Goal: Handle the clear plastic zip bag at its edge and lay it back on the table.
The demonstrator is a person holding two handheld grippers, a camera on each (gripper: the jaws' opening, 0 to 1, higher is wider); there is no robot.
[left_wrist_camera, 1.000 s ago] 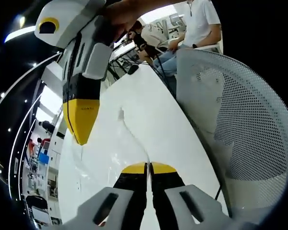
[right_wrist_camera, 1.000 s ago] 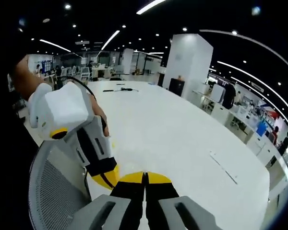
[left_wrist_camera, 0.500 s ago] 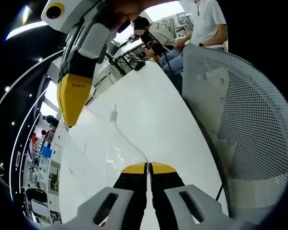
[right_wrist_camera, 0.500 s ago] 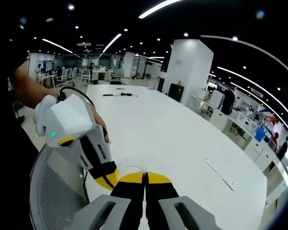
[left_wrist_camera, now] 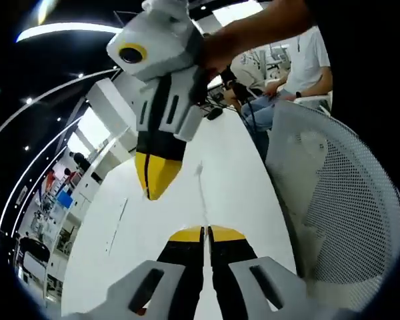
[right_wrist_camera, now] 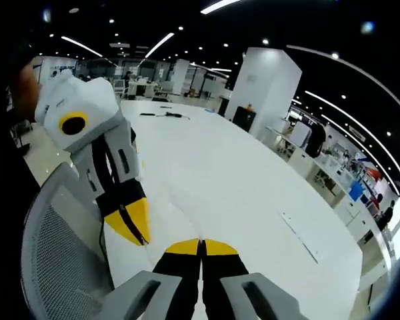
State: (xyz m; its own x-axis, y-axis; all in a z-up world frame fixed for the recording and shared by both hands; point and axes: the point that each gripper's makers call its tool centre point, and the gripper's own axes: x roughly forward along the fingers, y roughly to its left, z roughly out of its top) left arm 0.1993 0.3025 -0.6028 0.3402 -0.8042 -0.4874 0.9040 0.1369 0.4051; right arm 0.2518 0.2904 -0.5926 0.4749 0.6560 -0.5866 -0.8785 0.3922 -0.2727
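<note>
The clear zip bag [left_wrist_camera: 201, 193] is almost see-through. In the left gripper view its zip edge shows as a thin line rising from my left gripper [left_wrist_camera: 205, 231], which is shut on it. My right gripper [left_wrist_camera: 151, 192] hangs from the top of that view with its yellow tip pointing down, just left of that line. In the right gripper view my right gripper [right_wrist_camera: 201, 243] is shut, and a faint edge of the bag [right_wrist_camera: 177, 219] runs into its tips. My left gripper [right_wrist_camera: 144, 241] points down just to its left. Both are held above the white table [right_wrist_camera: 227, 180].
A white mesh chair back [left_wrist_camera: 333, 193] stands close beside the table edge and shows again as the chair [right_wrist_camera: 53, 247]. A seated person [left_wrist_camera: 300, 63] is at the table's far end. A dark cable [right_wrist_camera: 161, 115] and a thin strip [right_wrist_camera: 299, 236] lie on the table.
In the left gripper view the right gripper has swung from the upper left toward the middle, closer to the bag's edge. In the right gripper view the left gripper has risen. All jaws stay shut.
</note>
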